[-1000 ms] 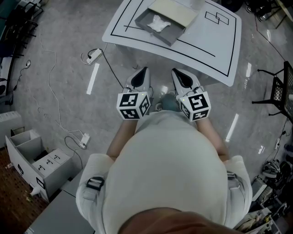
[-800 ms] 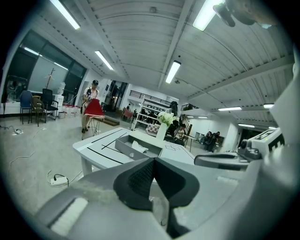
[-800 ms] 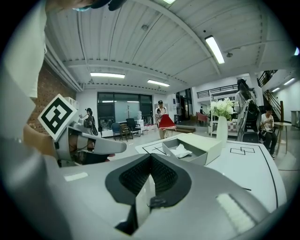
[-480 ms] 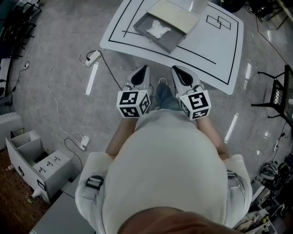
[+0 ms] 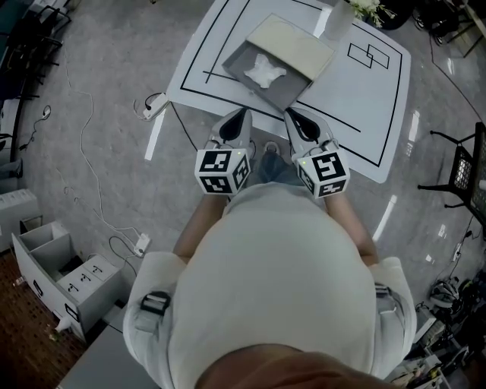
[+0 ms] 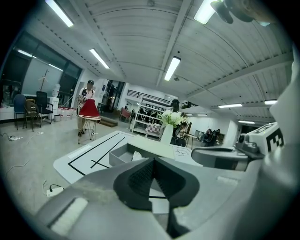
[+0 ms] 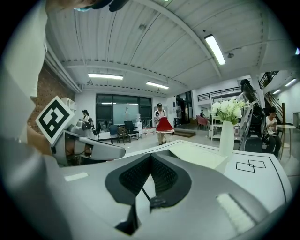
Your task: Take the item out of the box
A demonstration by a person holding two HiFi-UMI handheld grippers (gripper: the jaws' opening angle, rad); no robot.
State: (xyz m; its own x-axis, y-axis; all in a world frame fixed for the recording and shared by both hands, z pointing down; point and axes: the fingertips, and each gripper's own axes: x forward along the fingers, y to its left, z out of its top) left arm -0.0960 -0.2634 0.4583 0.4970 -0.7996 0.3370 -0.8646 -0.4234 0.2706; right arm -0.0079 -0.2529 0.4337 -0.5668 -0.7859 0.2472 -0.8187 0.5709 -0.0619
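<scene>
Holding: I have both tools out in front of me, short of the worktop (image 5: 357, 91), with nothing in either.
Left tool: my left tool (image 5: 242, 114) is closed, its tips pressed together and empty.
Right tool: my right tool (image 5: 289, 114) reads the same in its own view, with the pads meeting at the tip and nothing between them.
Box: the grey box (image 5: 287, 93) stands open close to the worktop's near edge, its pale lid (image 5: 292, 42) laid back on the far side.
Item: the white crumpled item (image 5: 264, 73) lies inside the box, untouched. I cannot tell whether it is cloth or paper.
Stage: I judge the job barely started, with the reach and the grasp not yet made.
Risk, closed tips: going in with the tips closed would only prod the item or the box wall, so I must open one tool first.
Risk, sliding box: a push on the near wall could shove the box along the smooth worktop. The spare tool should steady it.
Risk, soft item: a pinch on a loose fold may slip or snag on the wall.
Risk, surroundings: a wide swing could reach the vase (image 5: 339, 19) beyond the lid, and the power strip (image 5: 154, 96) and its lead lie on the floor near my feet.
</scene>
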